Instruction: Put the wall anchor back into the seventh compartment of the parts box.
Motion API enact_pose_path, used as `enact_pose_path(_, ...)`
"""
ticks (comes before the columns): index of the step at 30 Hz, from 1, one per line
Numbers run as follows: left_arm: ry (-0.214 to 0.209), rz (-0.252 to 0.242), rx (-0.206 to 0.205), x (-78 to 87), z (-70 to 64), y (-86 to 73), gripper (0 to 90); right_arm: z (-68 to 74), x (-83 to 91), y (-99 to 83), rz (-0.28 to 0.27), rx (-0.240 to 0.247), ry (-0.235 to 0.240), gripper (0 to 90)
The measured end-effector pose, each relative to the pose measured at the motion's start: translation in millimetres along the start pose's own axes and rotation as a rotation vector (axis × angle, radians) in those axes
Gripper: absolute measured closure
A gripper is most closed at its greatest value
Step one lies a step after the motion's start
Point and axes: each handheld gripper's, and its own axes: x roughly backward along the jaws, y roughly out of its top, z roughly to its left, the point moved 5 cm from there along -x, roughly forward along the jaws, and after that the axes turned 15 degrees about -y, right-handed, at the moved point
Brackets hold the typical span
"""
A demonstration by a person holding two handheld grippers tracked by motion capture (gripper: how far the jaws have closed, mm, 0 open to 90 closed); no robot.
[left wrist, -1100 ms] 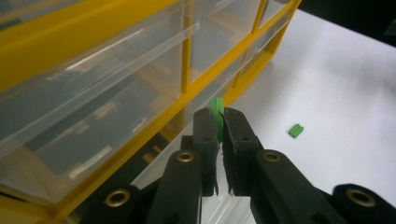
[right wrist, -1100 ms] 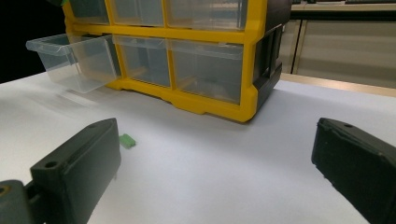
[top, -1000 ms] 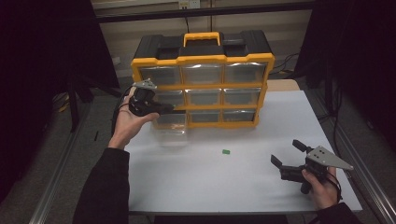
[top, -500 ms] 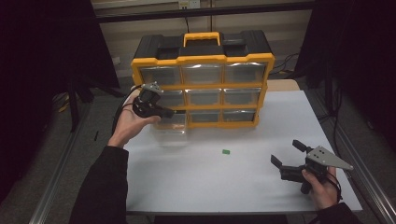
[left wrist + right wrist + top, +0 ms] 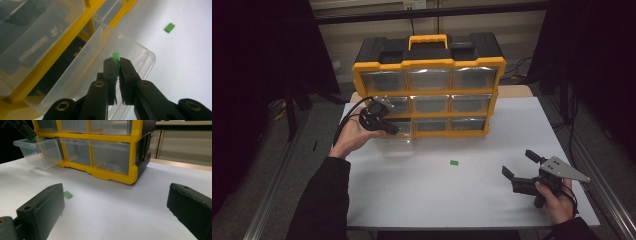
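My left gripper (image 5: 116, 62) is shut on a small green block (image 5: 116, 56) and hangs over the pulled-out clear drawer (image 5: 105, 72) at the bottom left of the yellow drawer cabinet (image 5: 429, 85). In the high view that gripper (image 5: 393, 131) sits over the drawer (image 5: 396, 145). A second green block (image 5: 454, 162) lies loose on the white table; it also lies between the jaws' line of sight in the right gripper view (image 5: 67, 194). My right gripper (image 5: 519, 165) is open near the table's front right, with nothing between its jaws.
The white table (image 5: 437, 200) has metal rails along both sides. The cabinet has a black top with a yellow handle (image 5: 428, 40) and stands at the table's back. Cables trail behind it.
My left gripper has moved slightly right and down over the open drawer, still holding the green block. The right gripper has stayed put.
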Motion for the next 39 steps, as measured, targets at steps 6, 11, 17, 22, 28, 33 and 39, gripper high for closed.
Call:
enact_pose_path(6,0.018,0.064,0.000,-4.6,5.4,-3.6,84.7,0.1,0.1,0.0,0.001,0.000,0.001,0.9)
enact_pose_path(11,0.021,0.077,0.009,-10.8,8.3,-4.5,84.7,0.7,-0.1,-0.3,0.003,0.001,0.002,0.9)
enact_pose_path(17,0.027,0.098,0.023,-14.7,9.9,-5.4,84.7,0.5,0.1,-0.5,0.007,0.001,0.002,0.9)
enact_pose_path(22,0.035,0.176,0.003,-15.1,17.5,-9.1,84.7,0.4,0.1,-0.3,0.003,0.001,0.001,1.0)
enact_pose_path(28,0.032,0.186,0.008,-20.3,17.5,-8.6,84.7,0.6,-0.1,-0.4,0.004,0.000,0.002,0.9)
enact_pose_path(33,0.034,0.178,0.031,-23.7,20.5,-10.6,84.6,0.4,-0.1,-0.3,0.003,0.001,0.001,0.9)
enact_pose_path(39,0.044,0.184,0.023,-23.4,22.4,-10.9,84.6,0.4,-0.1,-0.5,0.008,0.000,-0.001,1.0)
